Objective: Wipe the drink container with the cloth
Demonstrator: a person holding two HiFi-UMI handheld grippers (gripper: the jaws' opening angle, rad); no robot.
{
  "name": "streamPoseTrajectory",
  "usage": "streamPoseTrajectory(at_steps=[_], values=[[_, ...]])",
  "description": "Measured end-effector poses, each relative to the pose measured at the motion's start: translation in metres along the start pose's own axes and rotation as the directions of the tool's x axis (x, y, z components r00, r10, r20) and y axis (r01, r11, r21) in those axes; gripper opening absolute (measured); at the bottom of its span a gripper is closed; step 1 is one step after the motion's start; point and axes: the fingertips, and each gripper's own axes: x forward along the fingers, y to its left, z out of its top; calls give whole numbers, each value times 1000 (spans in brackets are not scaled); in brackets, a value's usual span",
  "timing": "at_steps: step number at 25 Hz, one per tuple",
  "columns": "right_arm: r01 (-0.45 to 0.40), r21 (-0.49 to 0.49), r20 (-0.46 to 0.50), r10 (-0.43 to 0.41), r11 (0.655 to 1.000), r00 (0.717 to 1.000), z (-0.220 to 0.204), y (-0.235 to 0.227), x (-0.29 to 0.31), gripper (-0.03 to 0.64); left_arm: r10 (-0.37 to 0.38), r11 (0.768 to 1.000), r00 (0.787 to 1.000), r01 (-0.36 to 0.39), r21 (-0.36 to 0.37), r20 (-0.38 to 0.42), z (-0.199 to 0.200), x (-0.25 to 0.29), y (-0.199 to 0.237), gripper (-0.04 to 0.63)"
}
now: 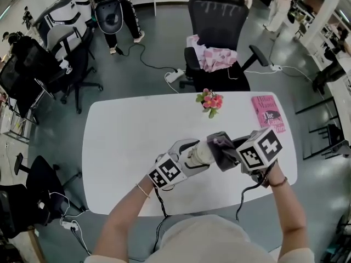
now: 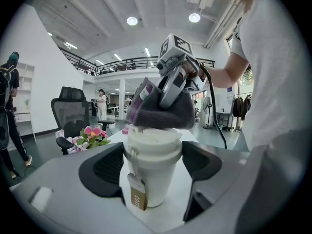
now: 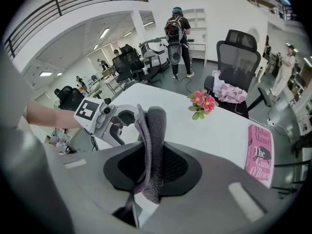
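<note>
White table (image 1: 120,147); gray cloth (image 2: 185,116) atop white cup (image 2: 153,172).

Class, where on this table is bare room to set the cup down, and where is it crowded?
Free: the table's left half; the strip between flowers and book. Crowded: front right, where left tool, cup, cloth and right tool meet.
</note>
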Motion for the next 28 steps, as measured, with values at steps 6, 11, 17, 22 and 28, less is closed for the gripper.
streamPoseTrajectory(at_steps=[6, 11, 17, 22, 28], values=[[60, 23, 17, -60, 998, 998, -4, -14, -13, 71, 1, 1000, 1000, -1, 0, 3, 0, 0, 0, 376], [61, 53, 58, -64, 997, 996, 0, -16, -28, 71, 0, 1000, 1000, 0, 1, 4, -1, 1, 0, 376], [-73, 69, 114, 64, 995, 991, 17, 12, -33, 71, 2, 1000, 1000, -2, 0, 11, 0, 0, -1, 376], [-183, 49, 103, 177, 982, 979, 25, 40, -22, 71, -1, 1000, 1000, 1, 4, 12, 1, 2, -2, 376], [-233, 12, 79, 231, 972, 970, 34, 57, -8, 71, -1, 1000, 1000, 1, 3, 15, 0, 2, -2, 376]])
